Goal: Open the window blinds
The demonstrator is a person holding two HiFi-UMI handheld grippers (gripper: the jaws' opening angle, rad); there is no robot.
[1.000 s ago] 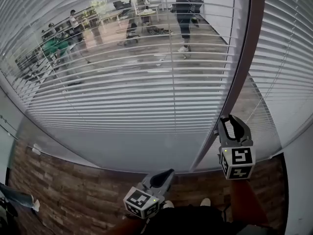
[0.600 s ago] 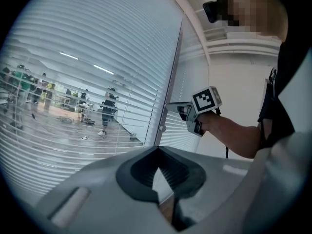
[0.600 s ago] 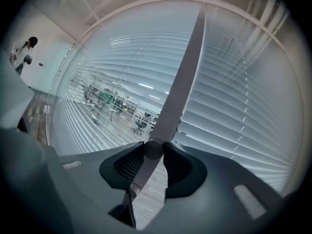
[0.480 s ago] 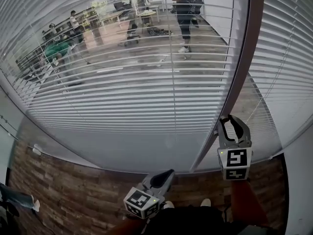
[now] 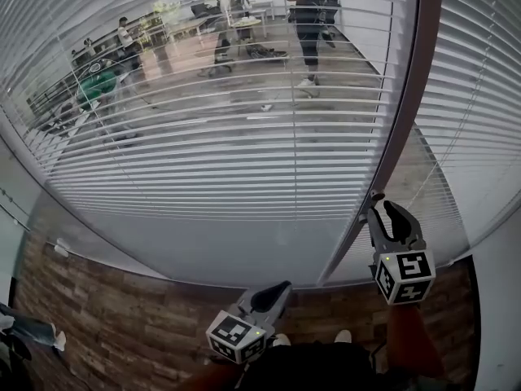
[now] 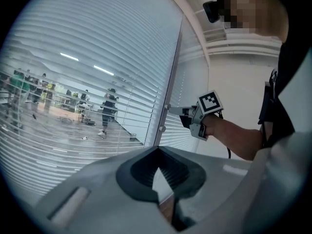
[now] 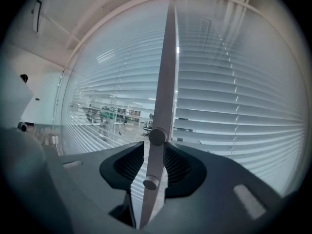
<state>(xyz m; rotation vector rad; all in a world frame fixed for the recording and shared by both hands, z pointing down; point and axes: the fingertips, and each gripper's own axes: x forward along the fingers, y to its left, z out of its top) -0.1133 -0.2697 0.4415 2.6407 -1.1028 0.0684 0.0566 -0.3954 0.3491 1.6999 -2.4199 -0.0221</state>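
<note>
Honestly, we're midway: blinds [image 5: 203, 153] see-through, slats not flat yet; right gripper [image 5: 386, 212] just widening, loose around frame knob [image 7: 157, 136]; left gripper [image 5: 275, 292] closed, empty.

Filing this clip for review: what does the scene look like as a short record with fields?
blinds: down, a room shows through the slats
post: stands between two panes and carries a knob
right tongs: open, jaws just been opening, knob in line between them and unpressed
left tongs: shut, empty, held low and short of the window
</note>
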